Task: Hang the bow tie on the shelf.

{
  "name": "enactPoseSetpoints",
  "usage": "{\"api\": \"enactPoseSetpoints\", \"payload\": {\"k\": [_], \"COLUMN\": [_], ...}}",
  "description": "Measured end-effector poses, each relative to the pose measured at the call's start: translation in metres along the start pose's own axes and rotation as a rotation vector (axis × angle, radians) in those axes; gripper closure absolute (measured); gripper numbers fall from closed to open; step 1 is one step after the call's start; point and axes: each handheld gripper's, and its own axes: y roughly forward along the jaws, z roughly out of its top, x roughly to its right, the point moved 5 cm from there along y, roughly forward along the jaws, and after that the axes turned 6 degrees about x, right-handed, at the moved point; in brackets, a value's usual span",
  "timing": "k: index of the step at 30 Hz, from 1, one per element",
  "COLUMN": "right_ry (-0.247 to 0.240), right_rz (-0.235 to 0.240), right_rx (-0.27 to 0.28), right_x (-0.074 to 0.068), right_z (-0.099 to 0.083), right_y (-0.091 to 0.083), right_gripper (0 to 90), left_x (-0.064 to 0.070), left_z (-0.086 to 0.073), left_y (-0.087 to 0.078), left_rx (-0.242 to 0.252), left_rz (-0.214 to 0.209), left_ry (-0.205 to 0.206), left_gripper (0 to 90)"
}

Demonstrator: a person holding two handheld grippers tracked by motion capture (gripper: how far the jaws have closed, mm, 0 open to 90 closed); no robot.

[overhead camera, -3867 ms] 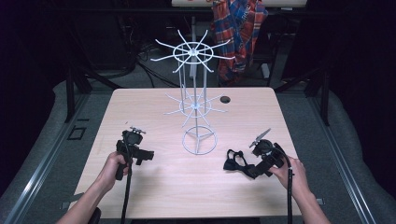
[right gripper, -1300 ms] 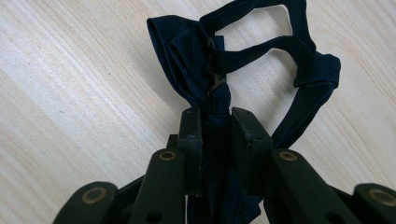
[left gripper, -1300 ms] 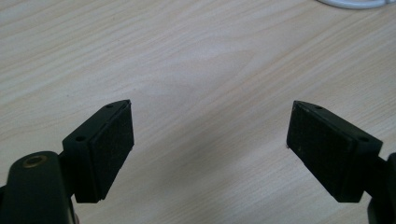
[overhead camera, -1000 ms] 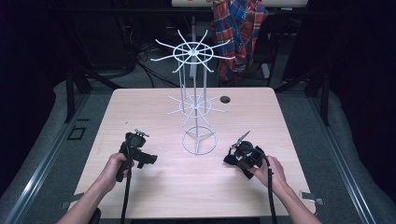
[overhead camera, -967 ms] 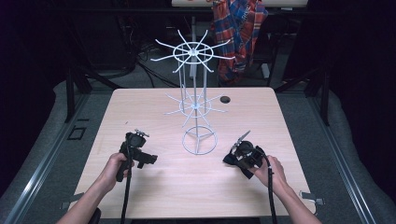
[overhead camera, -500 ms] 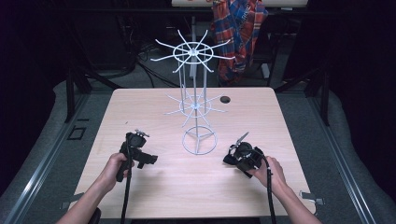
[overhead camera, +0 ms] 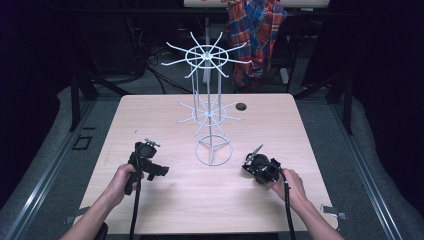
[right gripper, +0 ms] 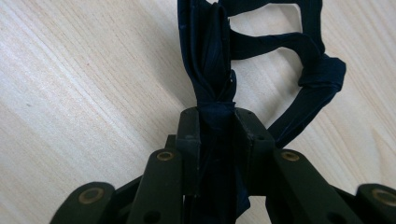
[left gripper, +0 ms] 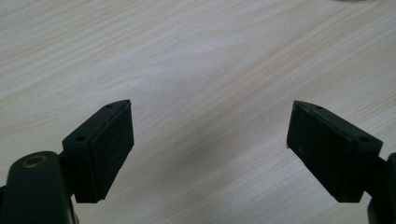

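Observation:
A dark blue fabric piece (right gripper: 210,56), gathered in folds with knotted loops, lies on the wooden table (overhead camera: 150,115). In the right gripper view my right gripper (right gripper: 217,114) is shut on its bunched middle, and the loops reach away over the wood. In the high view that right gripper (overhead camera: 248,166) sits low at the table's right front, just right of the base ring of a white wire rack (overhead camera: 207,115). My left gripper (overhead camera: 160,171) is held at the left front. Its jaws (left gripper: 210,121) stand wide open over bare wood with nothing between them.
The wire rack stands at the table's centre, with spoke arms at two levels and a round base (overhead camera: 214,151). A small black disc (overhead camera: 242,106) lies behind it near the far edge. A plaid shirt (overhead camera: 255,30) hangs beyond the table.
My right gripper has moved left, toward the rack's base, with the dark fabric in it, which now looks more bunched. The left gripper has stayed in place, open.

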Motion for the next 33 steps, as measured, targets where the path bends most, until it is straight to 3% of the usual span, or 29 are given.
{"api": "enactPoseSetpoints", "payload": {"k": [12,25,33], "right_ry": [0.006,-0.025,-0.023], "right_rz": [-0.017,-0.048,-0.05], "right_rx": [0.078,0.143,0.222], "right_x": [0.004,0.001,-0.004], "right_z": [0.006,0.011,0.016], "right_y": [-0.021,-0.047,-0.063], "right_gripper": [74.2,74.3,74.3], "left_x": [-0.001,0.0,0.0], "left_z": [0.0,0.0,0.0], "left_y": [0.0,-0.001,-0.001], "left_rx": [-0.001,0.005,0.004], "left_rz": [0.002,0.0,0.002], "left_ry": [0.002,0.001,0.003], "left_gripper": [15.1,15.1,15.1]}}
